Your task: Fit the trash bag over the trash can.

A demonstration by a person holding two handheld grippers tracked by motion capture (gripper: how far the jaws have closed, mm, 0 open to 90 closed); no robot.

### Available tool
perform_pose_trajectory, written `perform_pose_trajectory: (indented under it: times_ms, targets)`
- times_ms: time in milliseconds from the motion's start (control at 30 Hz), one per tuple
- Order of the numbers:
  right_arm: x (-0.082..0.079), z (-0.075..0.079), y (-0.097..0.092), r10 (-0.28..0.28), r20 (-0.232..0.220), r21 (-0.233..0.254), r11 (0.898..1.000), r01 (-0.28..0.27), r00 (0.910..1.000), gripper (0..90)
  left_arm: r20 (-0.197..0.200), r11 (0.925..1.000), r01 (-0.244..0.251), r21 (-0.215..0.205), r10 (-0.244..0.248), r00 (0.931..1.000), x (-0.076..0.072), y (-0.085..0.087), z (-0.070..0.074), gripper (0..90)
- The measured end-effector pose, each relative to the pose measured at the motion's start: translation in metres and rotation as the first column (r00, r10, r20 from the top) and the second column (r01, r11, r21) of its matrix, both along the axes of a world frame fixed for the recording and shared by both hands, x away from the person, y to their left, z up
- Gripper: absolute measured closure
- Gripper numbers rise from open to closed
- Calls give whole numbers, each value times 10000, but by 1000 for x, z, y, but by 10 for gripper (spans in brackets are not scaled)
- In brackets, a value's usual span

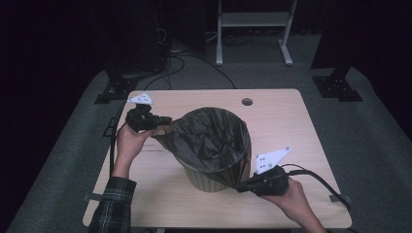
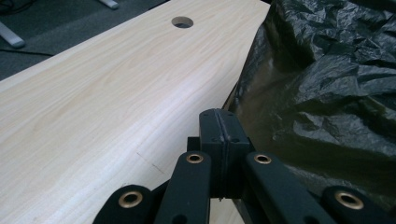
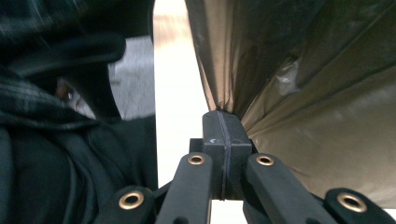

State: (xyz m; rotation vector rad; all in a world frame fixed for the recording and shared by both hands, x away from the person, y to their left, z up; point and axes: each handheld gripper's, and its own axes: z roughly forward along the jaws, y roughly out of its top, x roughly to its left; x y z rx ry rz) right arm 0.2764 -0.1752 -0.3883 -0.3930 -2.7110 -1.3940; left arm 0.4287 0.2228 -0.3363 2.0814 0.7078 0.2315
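Right claw (image 1: 241,187): nearest the person, at the near right foot of the bin; its jaws are pressed together on a fold of the bag's hem, and in the right gripper view the film fans out taut from the pinch.
Bin (image 1: 206,180): a ribbed tan wastebasket standing upright around the middle of the counter (image 1: 296,126), its lower wall showing below the draped film.
Bag (image 1: 209,136): dark, brownish, half-transparent plastic lining the bin, its mouth rolled over the rim and hanging down the outside; crinkled and glossy inside, stretched smooth where it is pulled.
Handling: I judge the film very light, limp and slippery, easy to tear if tugged hard against the rim; the bin itself looks light enough to tip or slide under a sideways pull.
Where to grip: the doubled hem at opposite sides looks best, since a gathered fold holds better than a single layer.
Left claw (image 1: 166,120): farther off, at the bin's far left; jaws closed with a corner of the bag drawn out towards it, though the left gripper view shows the film just beside the tips.
Cable hole (image 1: 247,102): in the counter beyond the bin.
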Motion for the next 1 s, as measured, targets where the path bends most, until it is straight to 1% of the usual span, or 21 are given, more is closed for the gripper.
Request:
perform_pose_trajectory:
  times_ms: [100, 200, 233, 300, 333, 367, 433, 467, 500, 567, 600, 633, 667, 700, 767, 800, 833, 900, 933, 967, 1000]
  targets:
    - [-1, -11, 5, 82, -217, -398, 9992, -90, 9997, 899, -33, 9999, 45, -146, -46, 10000, 0, 1, 0, 900]
    - [-1, -14, 2, 15, -293, -268, 9996, -23, 9996, 888, -76, 9998, -24, -179, 23, 10000, 0, 1, 0, 900]
    - [-2, -6, -8, -167, -194, 19, 9999, 167, 9997, 800, -82, 9999, -74, -115, 73, 9999, 0, 0, 0, 900]
    - [-4, -2, -11, -277, -49, 180, 9995, 277, 9996, 784, -108, 9999, -83, -141, 82, 9999, 0, 1, 0, 900]
    - [-5, 6, -17, -346, 74, 506, 9981, 342, 9994, 775, -103, 9998, -77, -191, 75, 9999, 0, 1, 0, 900]
    - [-9, 25, -28, -489, 270, 1276, 9908, 451, 9984, 745, -52, 9998, -44, -182, 43, 10000, -1, 1, 1, 900]
    - [-11, 41, -32, -690, 630, 1592, 9855, 582, 9956, 719, -49, 9999, -28, -157, 27, 10000, -2, 1, 2, 900]
    - [-11, 41, -32, -690, 630, 1592, 9855, 582, 9956, 719, -49, 9999, -28, -157, 27, 10000, -2, 1, 2, 900]
    - [-11, 61, -33, -981, 956, 2124, 9742, 760, 9906, 673, -55, 9999, -3, -146, 2, 10000, -2, 1, 2, 900]
    - [-8, 76, -29, -1245, 1150, 2463, 9647, 931, 9855, 597, -29, 9999, 29, -139, -29, 10000, -2, 1, 2, 900]
    - [-8, 76, -29, -1245, 1150, 2463, 9647, 931, 9855, 597, -29, 9999, 29, -139, -29, 10000, -2, 1, 2, 900]
    - [1, 88, -20, -1563, 1089, 2584, 9581, 1239, 9817, 505, -21, 9998, 14, -174, -14, 10000, -2, 1, 2, 900]
    - [1, 88, -20, -1563, 1089, 2584, 9581, 1239, 9817, 505, -21, 9998, 14, -174, -14, 10000, -2, 1, 2, 900]
    - [12, 95, -7, -1736, 937, 2567, 9556, 1447, 9803, 454, -25, 9999, 23, -169, -23, 10000, -2, 1, 3, 900]
    - [22, 98, 5, -1867, 904, 2464, 9559, 1596, 9783, 403, -1, 9998, 35, -172, -35, 10000, -2, 2, 4, 900]
    - [22, 98, 5, -1867, 904, 2464, 9559, 1596, 9783, 403, -1, 9998, 35, -172, -35, 10000, -2, 2, 4, 900]
    - [36, 98, 18, -1884, 599, 2347, 9572, 1696, 9803, 399, -13, 9999, 47, -159, -47, 10000, -2, 3, 4, 900]
    - [39, 98, 22, -1876, 571, 2298, 9583, 1700, 9806, 395, -12, 9999, 62, -153, -63, 10000, -2, 3, 4, 900]
    - [47, 96, 32, -1820, 484, 2121, 9627, 1680, 9821, 436, -29, 9999, 81, -125, -82, 10000, -2, 3, 4, 900]
    - [47, 96, 32, -1820, 484, 2121, 9627, 1680, 9821, 436, -29, 9999, 81, -125, -82, 10000, -2, 3, 4, 900]
    - [50, 94, 38, -1834, 433, 1928, 9661, 1719, 9821, 502, -31, 9999, 99, -125, -99, 9999, -2, 3, 4, 900]
